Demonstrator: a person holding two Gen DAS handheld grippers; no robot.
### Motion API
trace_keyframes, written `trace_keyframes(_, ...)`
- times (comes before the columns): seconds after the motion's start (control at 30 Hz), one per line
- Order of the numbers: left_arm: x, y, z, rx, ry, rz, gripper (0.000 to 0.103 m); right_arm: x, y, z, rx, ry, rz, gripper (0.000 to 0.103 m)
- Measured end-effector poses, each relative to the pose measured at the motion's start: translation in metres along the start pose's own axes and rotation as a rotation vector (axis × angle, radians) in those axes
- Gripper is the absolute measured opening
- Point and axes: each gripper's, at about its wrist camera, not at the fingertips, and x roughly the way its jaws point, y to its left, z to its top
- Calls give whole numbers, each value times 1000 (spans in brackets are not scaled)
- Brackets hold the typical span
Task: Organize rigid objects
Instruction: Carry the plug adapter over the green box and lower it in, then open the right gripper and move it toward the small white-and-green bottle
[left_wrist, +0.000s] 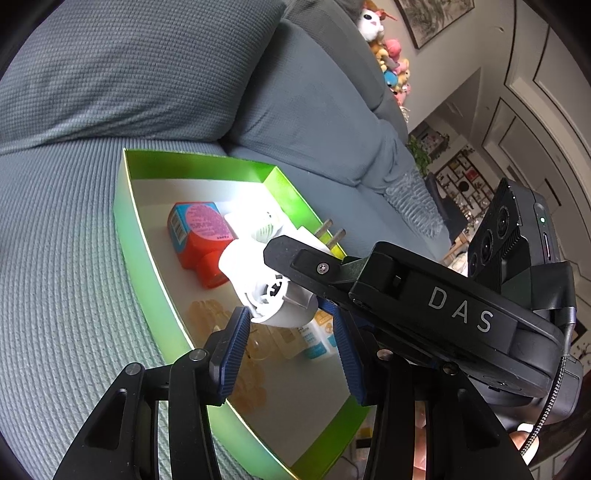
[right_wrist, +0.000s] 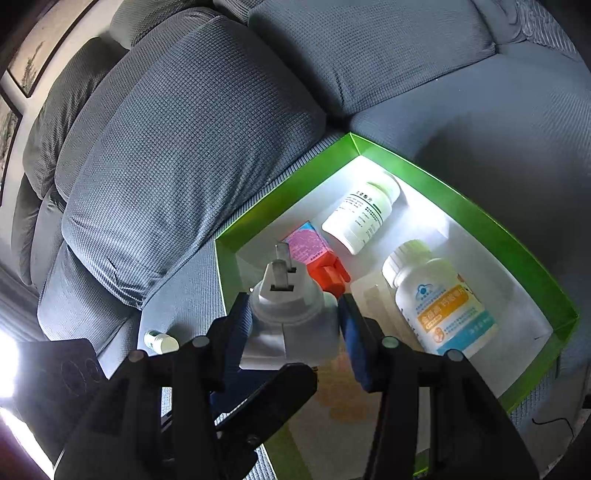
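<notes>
- The white plug-in device (right_wrist: 291, 314) sits low in the middle of the right wrist view, over the near left corner of the green box (right_wrist: 461, 206), its two metal prongs pointing up the frame.
- The right claw (right_wrist: 295, 325) is clenched on that device: both blue pads press its sides, one at left and one at right.
- In the left wrist view the same white plug-in device (left_wrist: 266, 291) appears at centre frame, with the right claw's black finger lying across its upper side and the prongs sticking out toward the upper right.
- The left claw (left_wrist: 288, 350) rises from the bottom centre of its own view. Its left blue pad touches the lower end of the device; whether its right pad presses the device cannot be told, as the other tool hides that side.
- The green box has a white floor and rests on the seat of a grey sofa (right_wrist: 192, 147), whose cushions fill the upper part of both views.
- Inside the box, in the right wrist view, an orange bottle with a pink and blue label (right_wrist: 317, 254) lies just above the device, at centre frame.
- A white bottle with a pale green cap (right_wrist: 362, 214) lies toward the upper right of it.
- A larger white bottle with an orange and blue label (right_wrist: 439, 306) lies at right of frame, near the box's right wall.
- A small white and green container (right_wrist: 160, 341) lies on the sofa outside the box, at lower left.
- A row of plush toys (left_wrist: 388, 55) shows at the top of the left wrist view.
</notes>
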Motion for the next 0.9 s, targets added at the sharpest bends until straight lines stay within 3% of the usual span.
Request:
trace_keyframes(0.7,0,1,0,4,14,11,47,-2,0,-2,3,-3,-49,48)
trace_keyframes(0.9,-25,3,0,47,-48,104,47,-4,5,-1,1,-32,-50,63)
